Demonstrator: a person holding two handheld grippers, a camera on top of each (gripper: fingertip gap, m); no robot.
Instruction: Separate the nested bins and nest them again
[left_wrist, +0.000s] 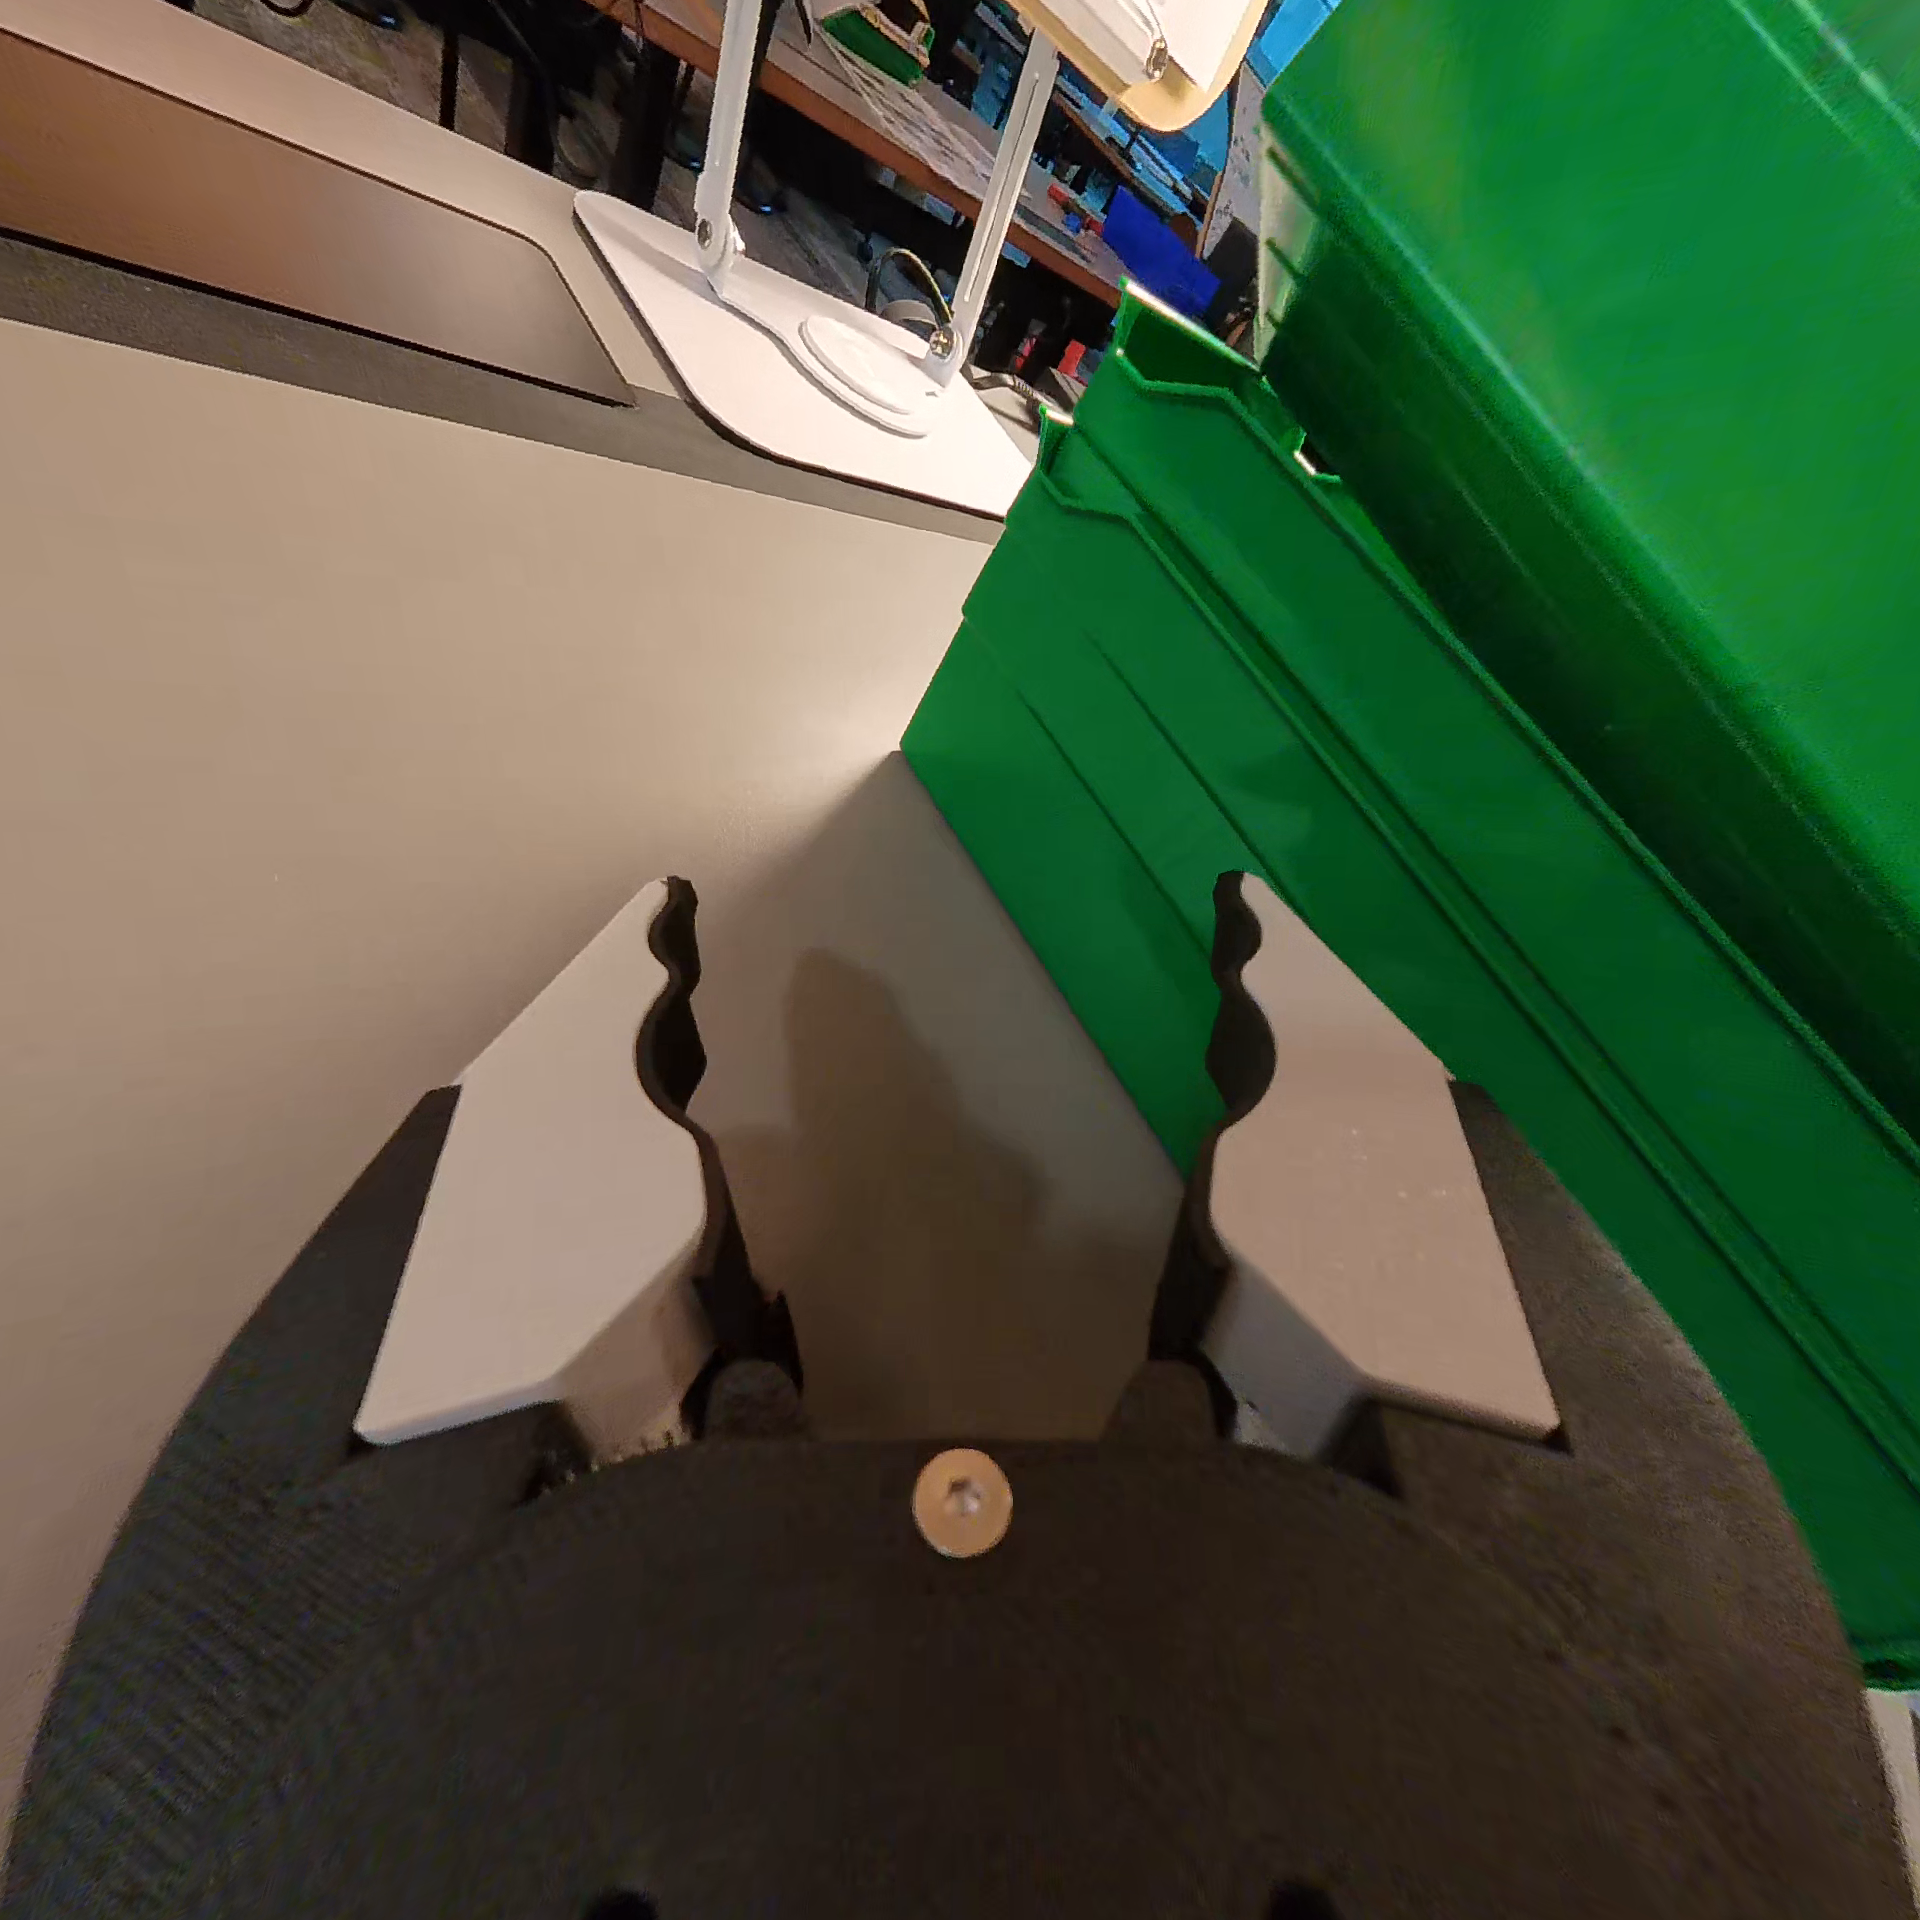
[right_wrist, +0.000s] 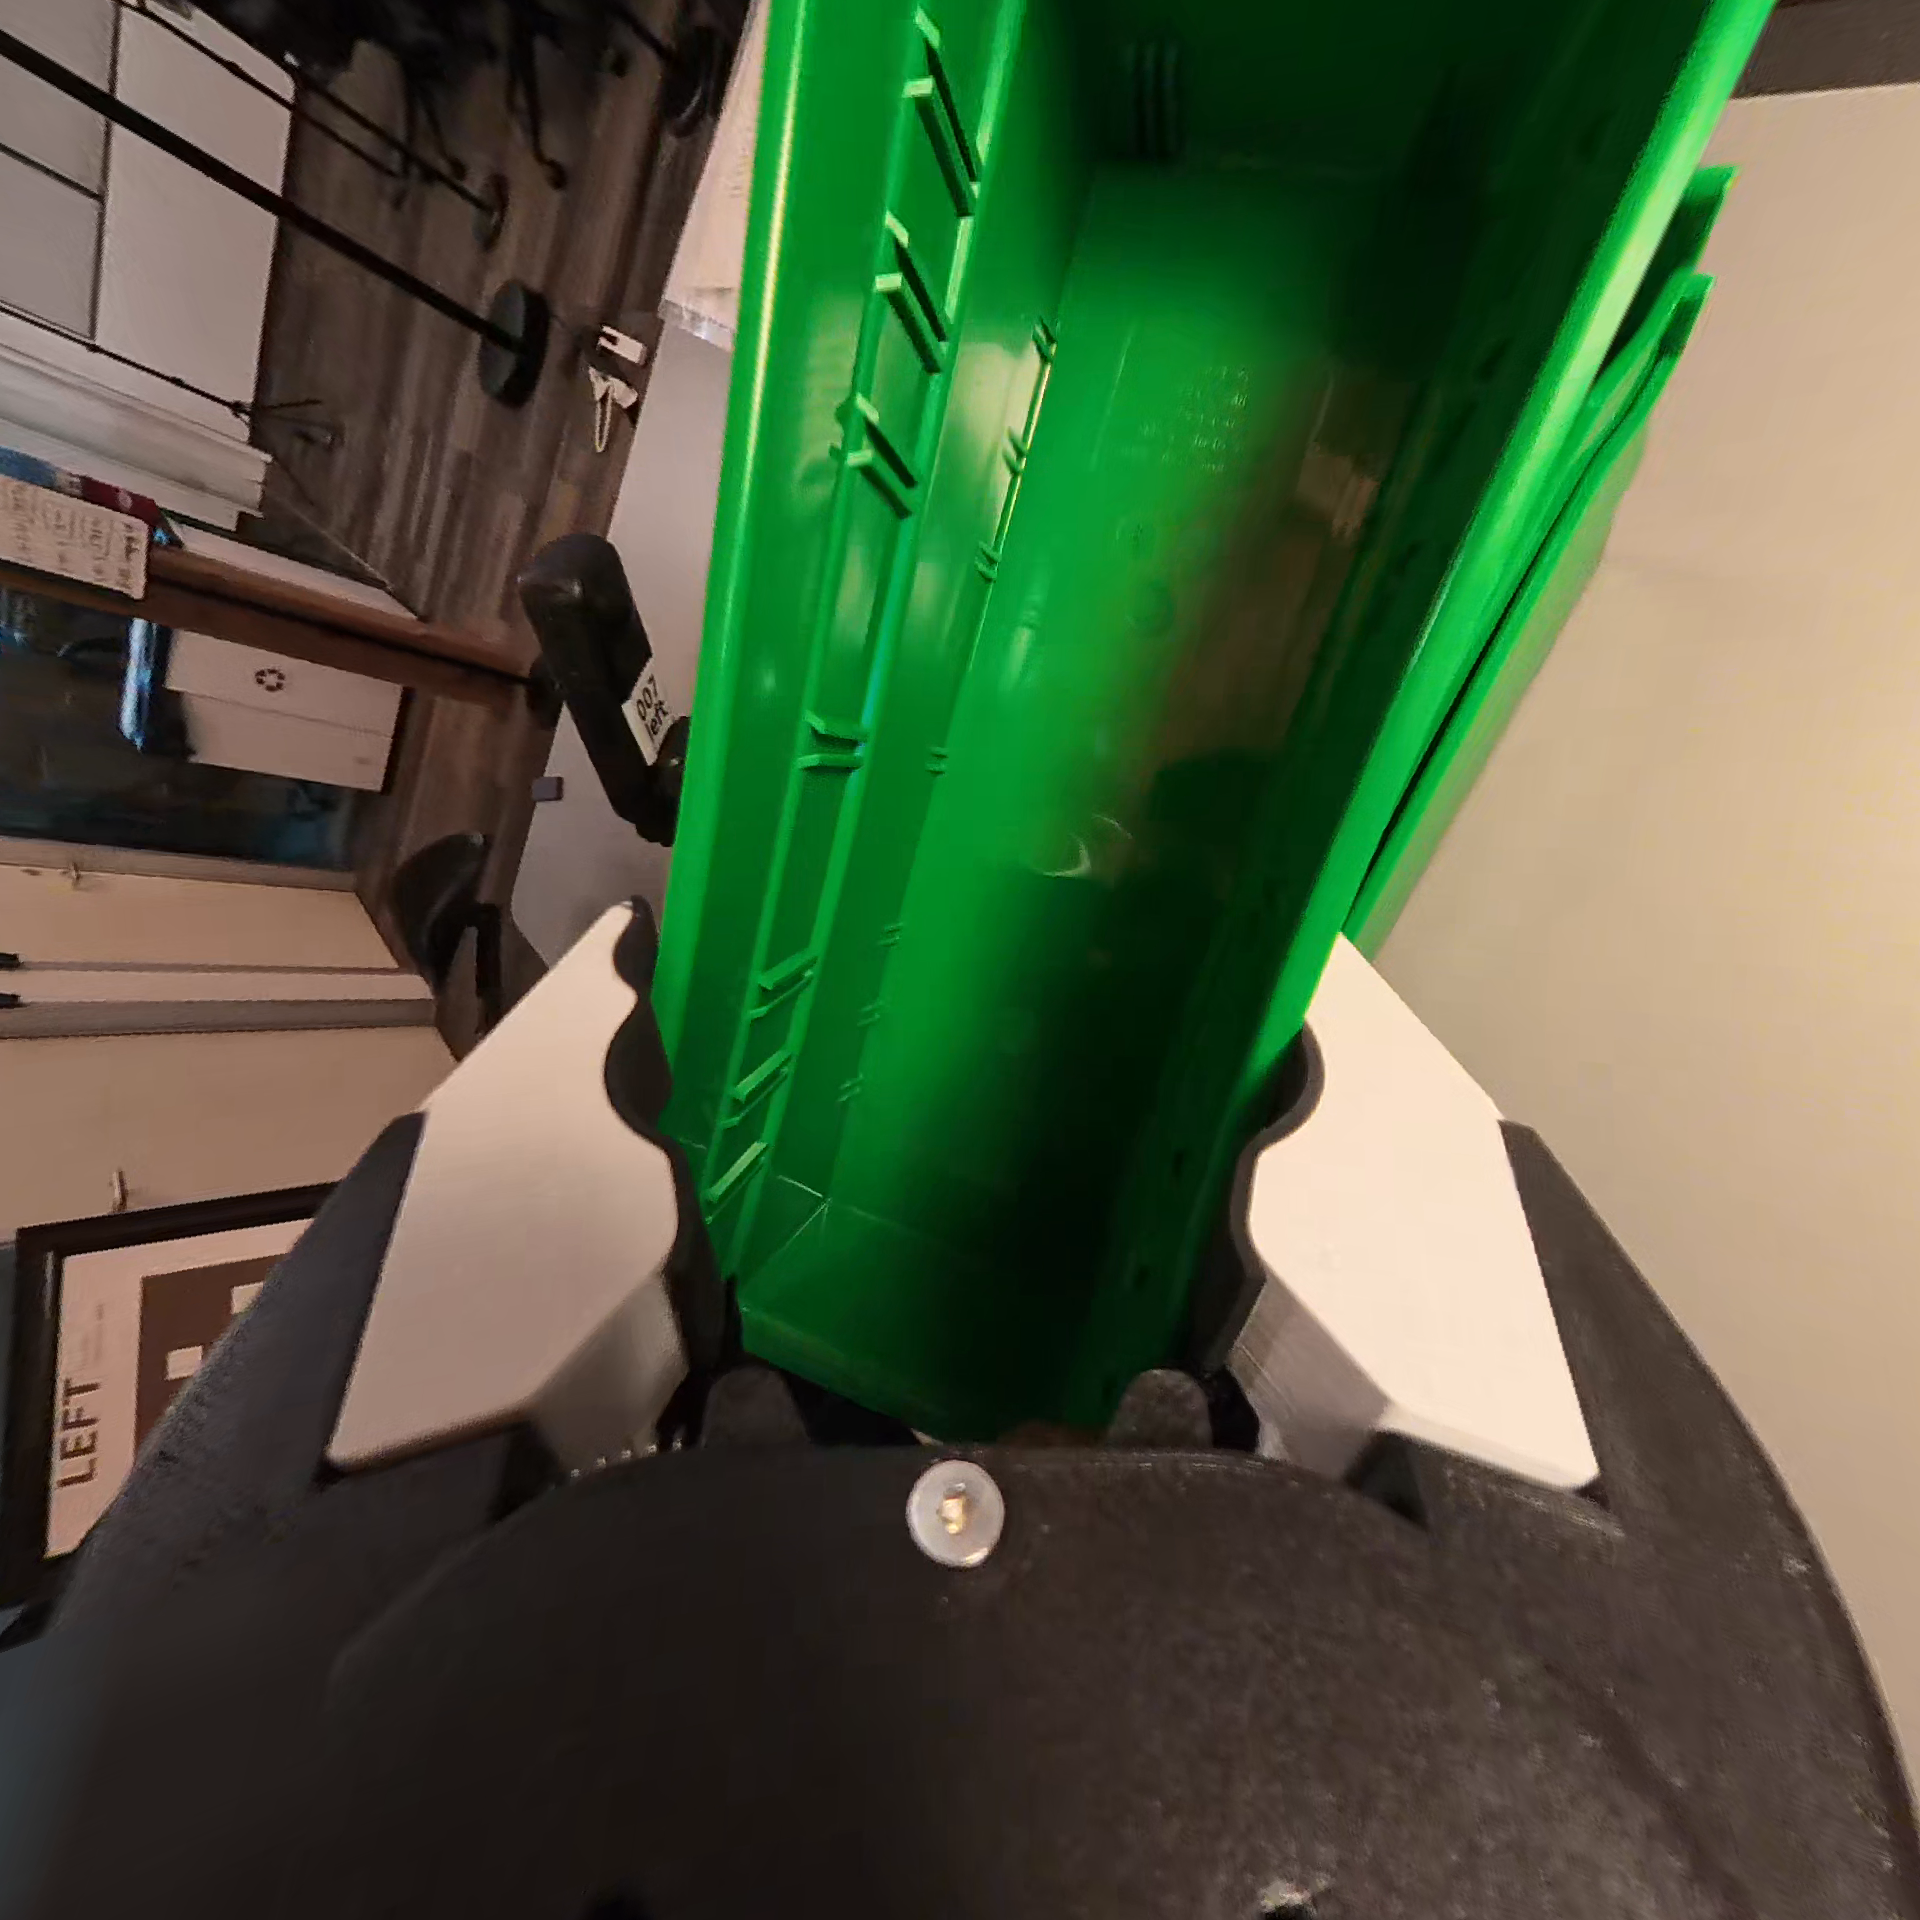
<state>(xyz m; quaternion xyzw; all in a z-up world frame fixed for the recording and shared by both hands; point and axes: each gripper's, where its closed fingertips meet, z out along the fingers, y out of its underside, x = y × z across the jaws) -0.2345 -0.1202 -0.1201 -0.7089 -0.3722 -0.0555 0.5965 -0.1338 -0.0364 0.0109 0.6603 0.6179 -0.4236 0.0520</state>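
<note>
Between the fingers of the right tool (right_wrist: 971, 935) sits a green bin (right_wrist: 1039, 623), both dark pads pressed against its sides with the jaws spread wide, its near end deep in the throat of the tool. Left tool (left_wrist: 956, 883) stands wide with nothing in it, low over the bench (left_wrist: 416, 675), its right fingertip (left_wrist: 1242, 935) just beside the nested green bins (left_wrist: 1195, 675) standing there. Whether that fingertip touches the stack cannot be told; the lifted bin's far end is cut off.
</note>
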